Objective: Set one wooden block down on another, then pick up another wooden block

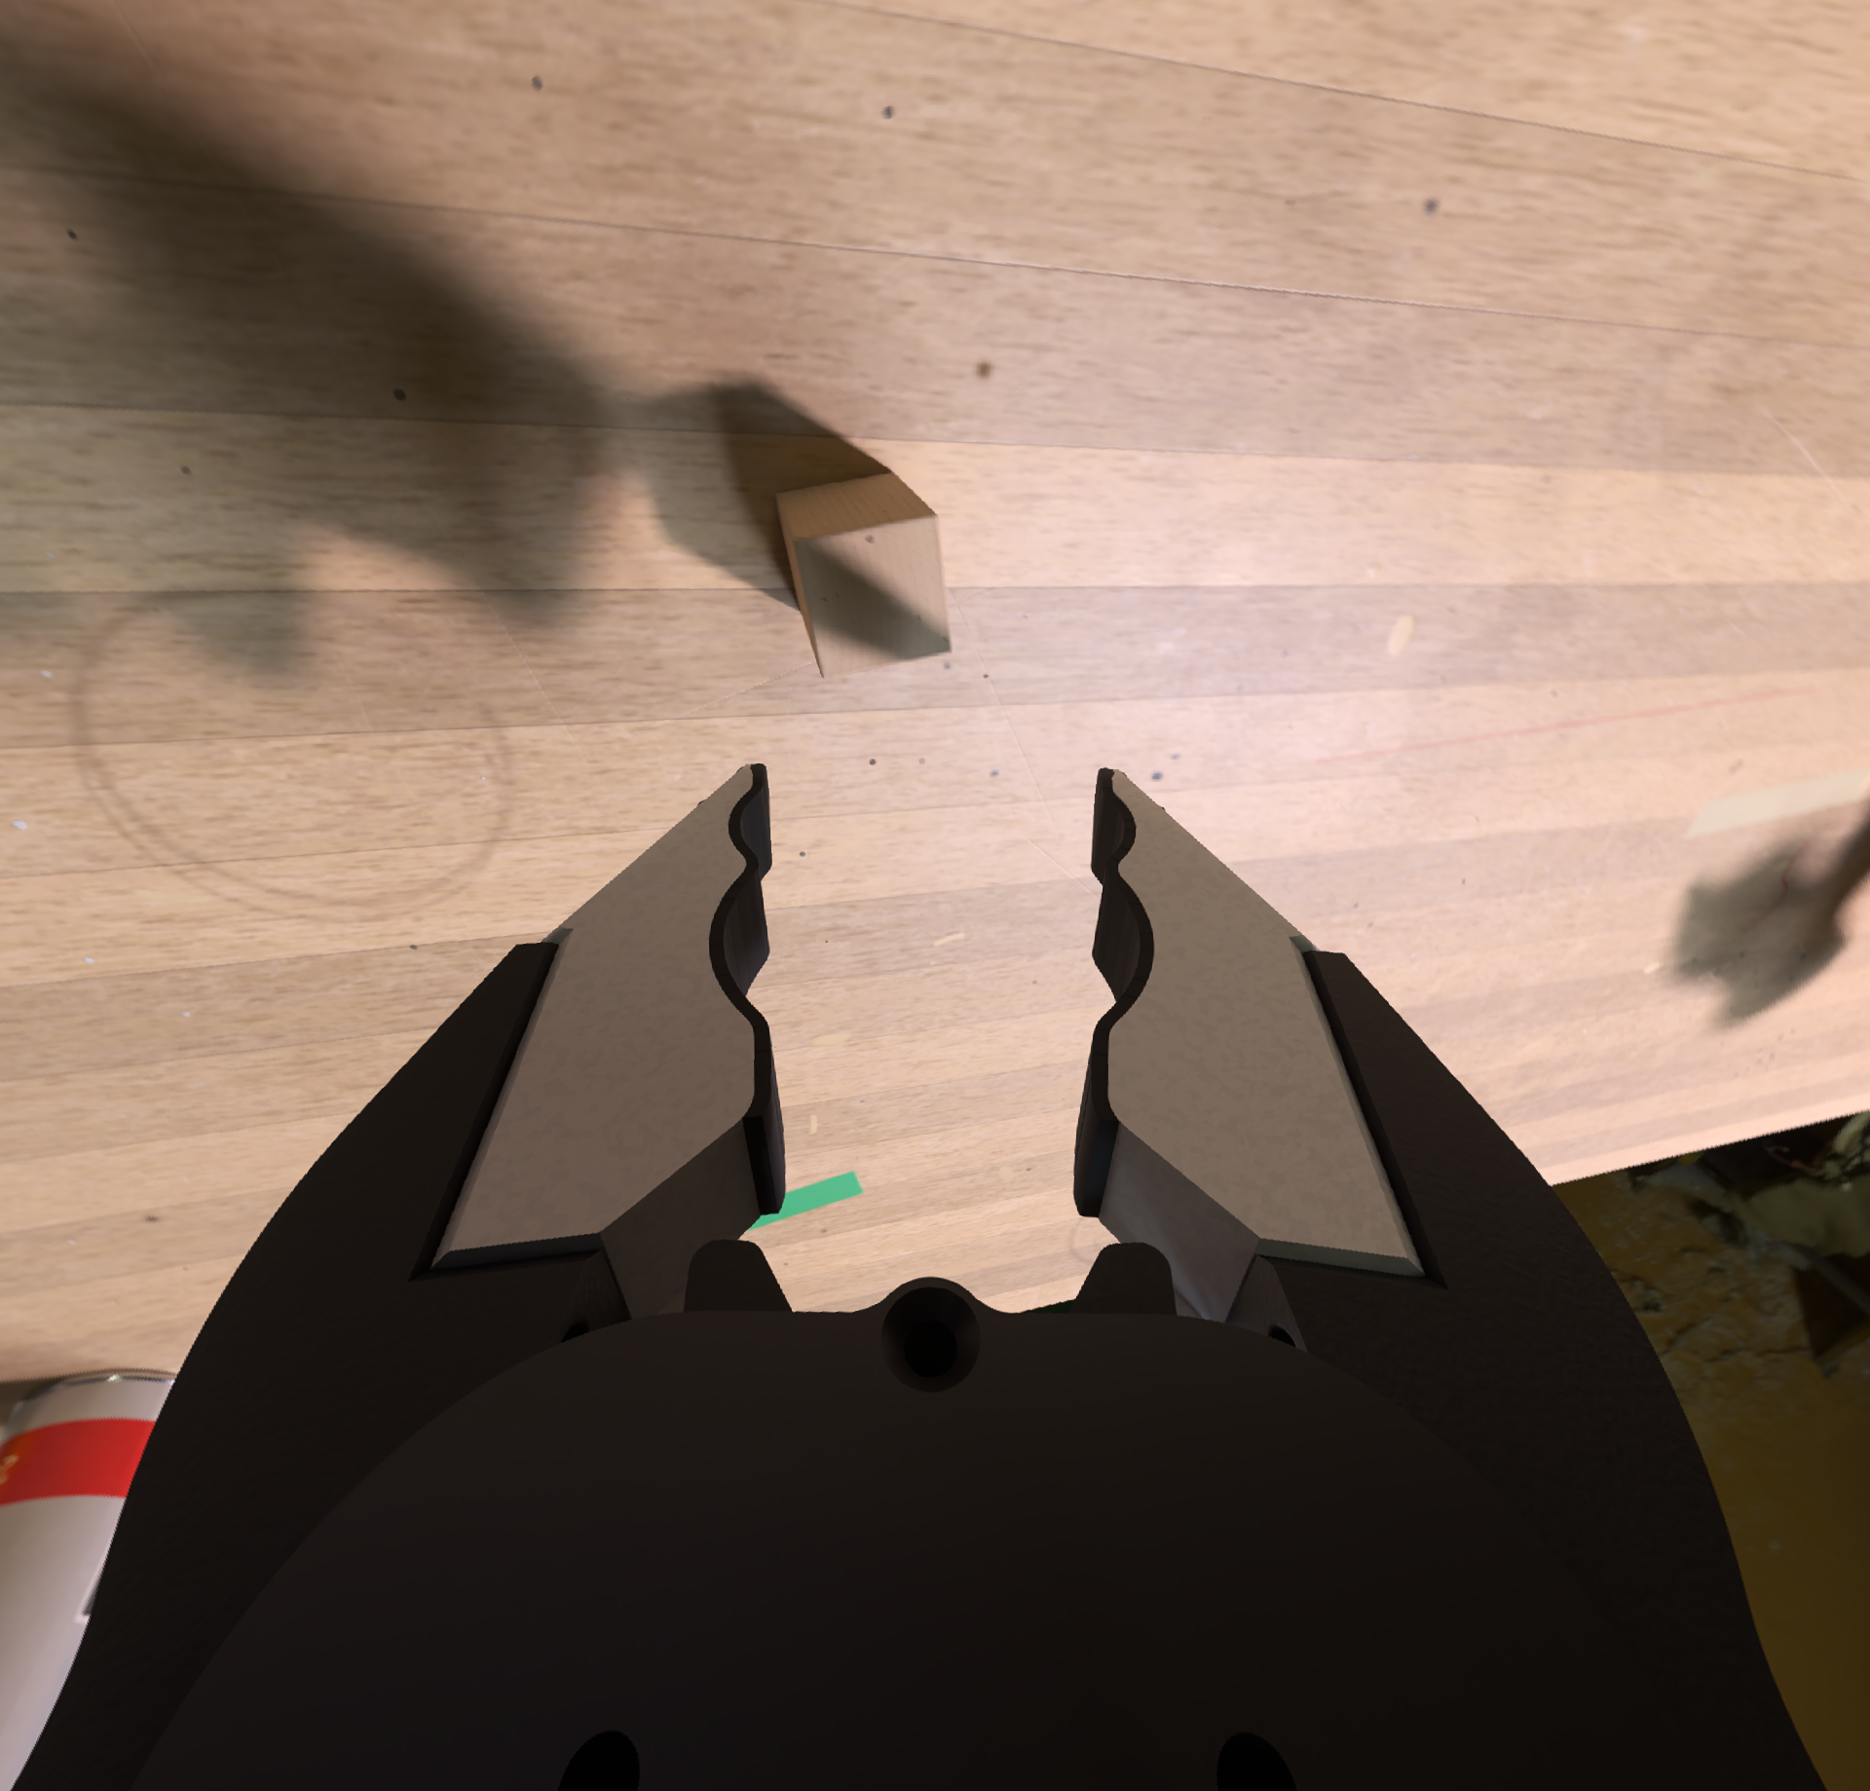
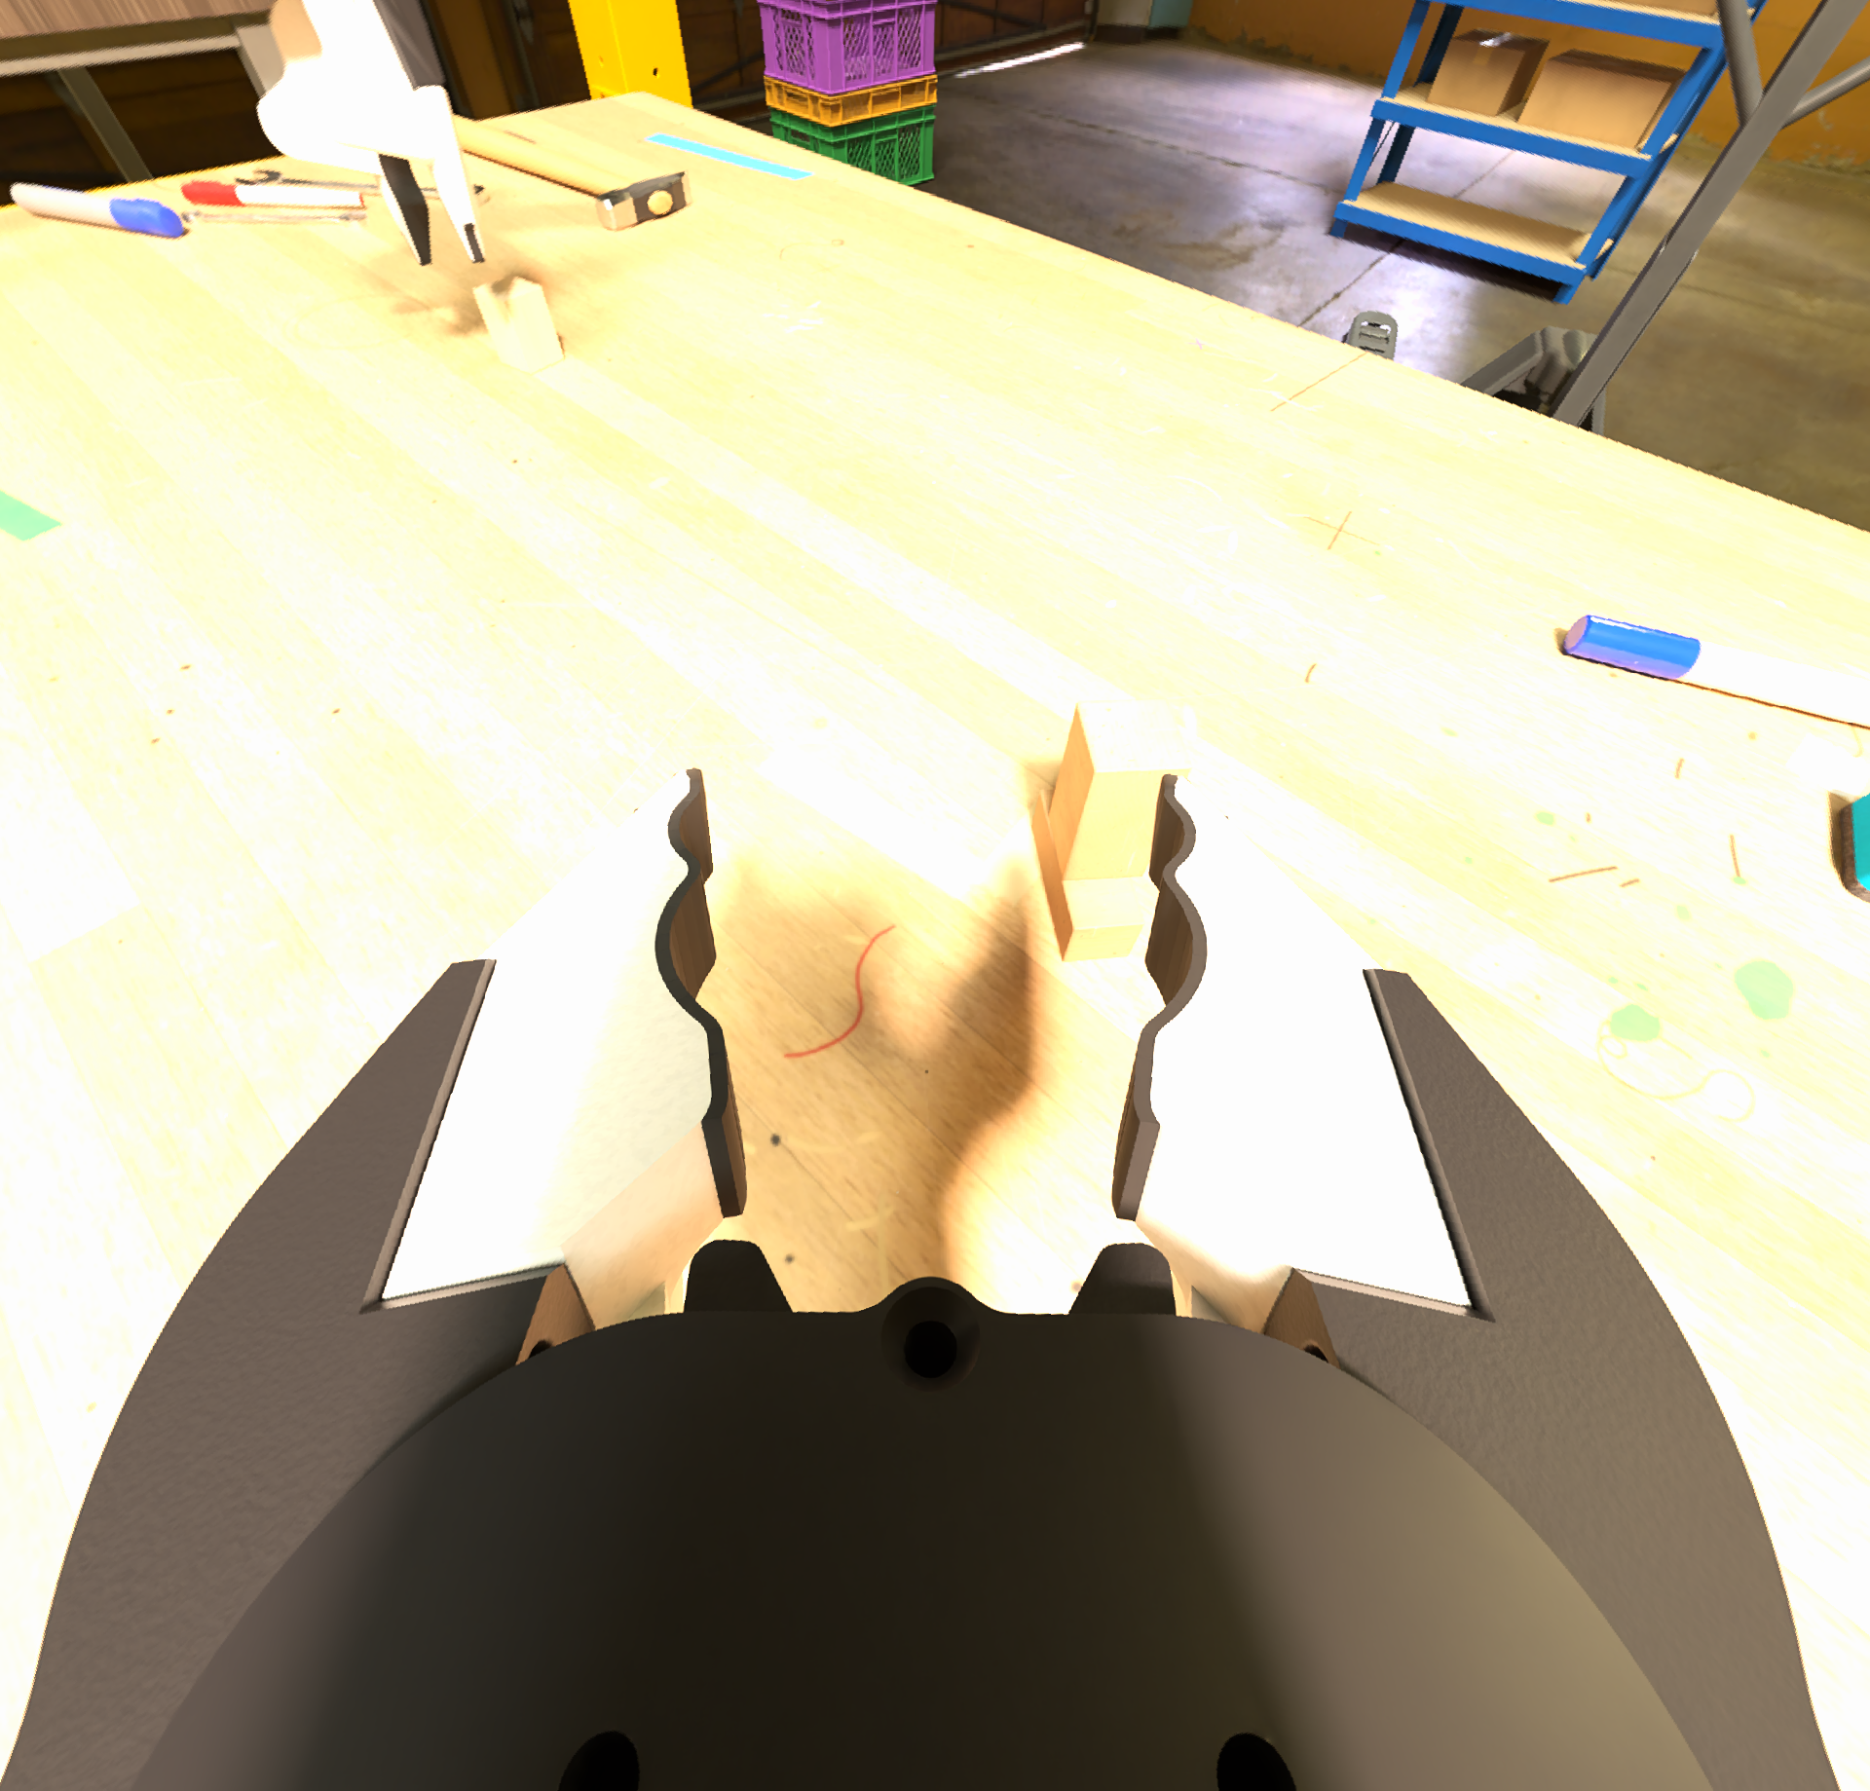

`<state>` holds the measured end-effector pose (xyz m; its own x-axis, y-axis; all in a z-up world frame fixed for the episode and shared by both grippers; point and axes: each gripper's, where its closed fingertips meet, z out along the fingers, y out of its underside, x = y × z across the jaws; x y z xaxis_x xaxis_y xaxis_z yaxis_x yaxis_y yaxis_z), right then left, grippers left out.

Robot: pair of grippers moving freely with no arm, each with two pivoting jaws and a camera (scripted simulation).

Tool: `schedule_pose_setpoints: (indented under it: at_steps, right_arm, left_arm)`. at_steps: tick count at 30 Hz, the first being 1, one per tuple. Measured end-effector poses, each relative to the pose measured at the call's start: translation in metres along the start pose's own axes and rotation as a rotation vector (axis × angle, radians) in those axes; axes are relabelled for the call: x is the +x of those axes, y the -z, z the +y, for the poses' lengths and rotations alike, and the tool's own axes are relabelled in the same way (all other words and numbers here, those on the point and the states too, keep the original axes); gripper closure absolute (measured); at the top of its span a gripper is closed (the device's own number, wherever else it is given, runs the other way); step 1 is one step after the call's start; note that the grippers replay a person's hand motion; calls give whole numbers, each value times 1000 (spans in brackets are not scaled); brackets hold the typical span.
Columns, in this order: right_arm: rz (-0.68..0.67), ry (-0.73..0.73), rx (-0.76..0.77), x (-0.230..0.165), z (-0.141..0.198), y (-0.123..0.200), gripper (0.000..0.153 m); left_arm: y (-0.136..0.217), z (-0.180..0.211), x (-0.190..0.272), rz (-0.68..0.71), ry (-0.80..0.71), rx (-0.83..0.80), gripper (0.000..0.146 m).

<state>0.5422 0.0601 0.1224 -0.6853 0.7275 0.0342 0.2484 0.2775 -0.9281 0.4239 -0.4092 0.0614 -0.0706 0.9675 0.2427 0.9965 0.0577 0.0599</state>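
Observation:
In the left wrist view my left gripper [image 1: 931, 776] is open and empty, hovering over the wooden table. A single wooden block [image 1: 865, 574] lies just ahead of its fingertips, apart from them and partly in shadow. In the right wrist view my right gripper [image 2: 936, 781] is open and empty. One wooden block [image 2: 1098, 812] stands on another wooden block [image 2: 1098, 923], slightly turned, right beside the inner face of my right finger, which hides part of the stack. Far off at upper left, the left gripper [image 2: 450, 255] hangs over the single block [image 2: 521, 321].
Two markers [image 2: 111, 209], [image 2: 268, 194] and a hammer [image 2: 607, 189] lie at the far end. A blue-capped marker [image 2: 1629, 645] lies at right. A red-and-white can [image 1: 61, 1500] stands at lower left. The table edge [image 1: 1670, 1140] is near at right. Crates [image 2: 845, 43] and shelves [image 2: 1538, 93] stand beyond.

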Motion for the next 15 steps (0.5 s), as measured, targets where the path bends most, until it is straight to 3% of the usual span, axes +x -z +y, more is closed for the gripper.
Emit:
schedule_pose_setpoints:
  at_steps: [6,15]
  right_arm:
    - [-11,21,-29,-7,12,0,65]
    - [-20,-3,-12,-7,9,3,65]
  left_arm:
    - [-20,-8,-6,-56,80,-51,92]
    - [-29,-23,-11,-46,130,32,115]
